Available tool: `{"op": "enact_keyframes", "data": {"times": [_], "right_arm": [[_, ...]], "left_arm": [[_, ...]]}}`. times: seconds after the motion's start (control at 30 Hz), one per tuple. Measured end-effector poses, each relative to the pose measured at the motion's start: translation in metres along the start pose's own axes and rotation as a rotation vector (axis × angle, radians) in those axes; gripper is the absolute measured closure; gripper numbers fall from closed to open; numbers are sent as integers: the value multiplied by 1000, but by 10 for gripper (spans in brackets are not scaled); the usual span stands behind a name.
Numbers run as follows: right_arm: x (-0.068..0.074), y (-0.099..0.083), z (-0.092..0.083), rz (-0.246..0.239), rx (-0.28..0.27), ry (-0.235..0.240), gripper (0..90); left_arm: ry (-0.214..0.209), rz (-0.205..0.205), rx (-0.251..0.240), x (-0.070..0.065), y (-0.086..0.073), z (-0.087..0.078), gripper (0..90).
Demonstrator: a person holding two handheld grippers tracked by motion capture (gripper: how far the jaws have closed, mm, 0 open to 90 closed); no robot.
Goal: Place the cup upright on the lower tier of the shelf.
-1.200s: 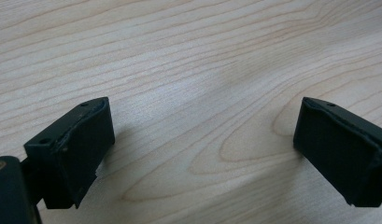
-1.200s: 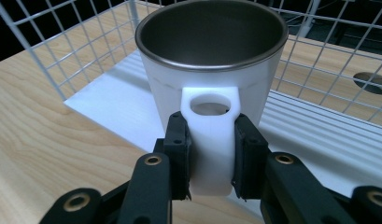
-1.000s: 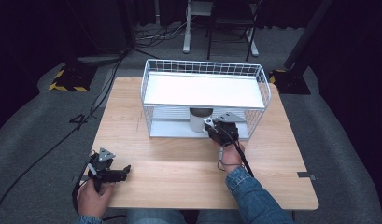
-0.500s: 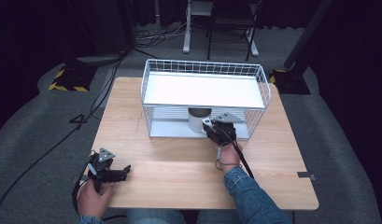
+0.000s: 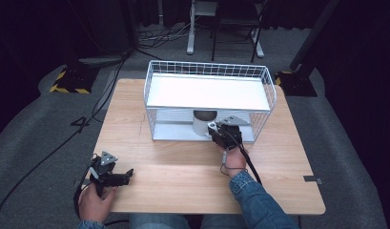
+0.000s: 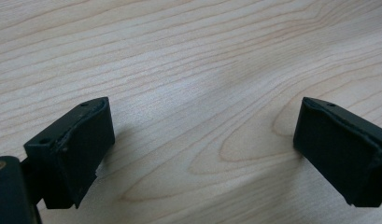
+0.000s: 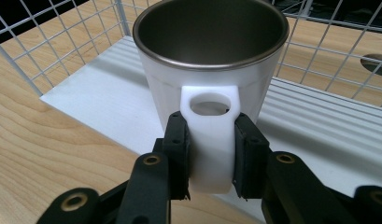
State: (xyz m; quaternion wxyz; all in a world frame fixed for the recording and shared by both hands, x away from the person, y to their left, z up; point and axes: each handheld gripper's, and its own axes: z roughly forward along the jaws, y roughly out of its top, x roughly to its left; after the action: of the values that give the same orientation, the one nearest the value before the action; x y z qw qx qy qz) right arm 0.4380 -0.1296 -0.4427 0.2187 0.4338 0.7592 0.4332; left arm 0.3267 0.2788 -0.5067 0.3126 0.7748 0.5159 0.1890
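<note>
We see the right gripper [image 7: 211,161] pinching the white mug [image 7: 212,70] by its handle [image 7: 211,140] on the wire rack's lower shelf [image 7: 109,105], the left gripper [image 6: 200,154] resting spread on the table [image 6: 188,60]; we judge a release or lift-out comes next.

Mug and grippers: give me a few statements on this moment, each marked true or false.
1. The right gripper is shut on the mug by its handle. True.
2. The mug lies on its side. False: it stands upright, mouth up, on the lower shelf of the wire rack.
3. The left gripper is open over bare table. True.
4. The left gripper holds a spoon. False: nothing is between its jaws.
5. The mug stands on the rack's top shelf. False: it is under the top shelf.
</note>
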Motion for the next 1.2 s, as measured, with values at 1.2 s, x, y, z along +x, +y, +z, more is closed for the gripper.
{"op": "enact_keyframes", "data": {"times": [1.2], "right_arm": [[-8,-3,-86,-44,-44,63,443]], "left_arm": [[0,0,-1,0,0,0,56]]}}
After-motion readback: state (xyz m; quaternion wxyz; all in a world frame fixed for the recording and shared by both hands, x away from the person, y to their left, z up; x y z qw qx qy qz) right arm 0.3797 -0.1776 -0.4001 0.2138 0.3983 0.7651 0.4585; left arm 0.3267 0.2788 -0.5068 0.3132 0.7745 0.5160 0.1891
